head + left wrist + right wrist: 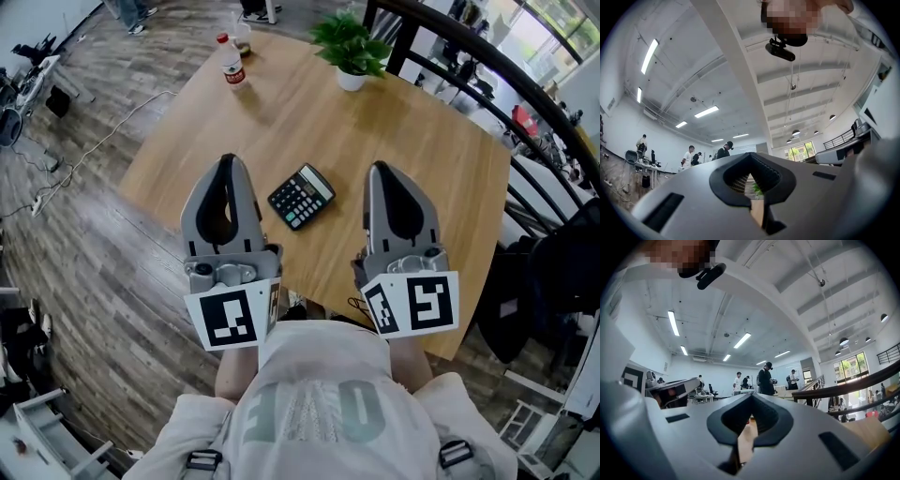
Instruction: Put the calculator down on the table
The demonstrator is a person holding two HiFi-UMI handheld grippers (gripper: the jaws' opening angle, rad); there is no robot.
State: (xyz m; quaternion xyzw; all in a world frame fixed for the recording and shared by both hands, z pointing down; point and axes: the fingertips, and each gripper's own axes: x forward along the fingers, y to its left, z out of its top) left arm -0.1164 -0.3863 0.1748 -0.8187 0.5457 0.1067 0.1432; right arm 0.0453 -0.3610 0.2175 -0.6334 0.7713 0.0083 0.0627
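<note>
A black calculator point(302, 197) lies flat on the round wooden table point(412, 141), keys up, turned at an angle. My left gripper point(228, 161) hangs to its left and my right gripper point(379, 169) to its right, both near the table's near edge and apart from the calculator. Each has its jaws together at the tips with nothing between them. In the left gripper view the left gripper point(750, 155) points up at the ceiling. The right gripper point(752, 397) does the same in its own view. Neither gripper view shows the calculator.
A red-capped bottle point(232, 64) and a potted green plant point(350, 47) stand at the table's far edge. A dark curved railing point(525, 94) runs along the right. Dark clothing point(553, 272) hangs at the right. Several people stand far off in the hall.
</note>
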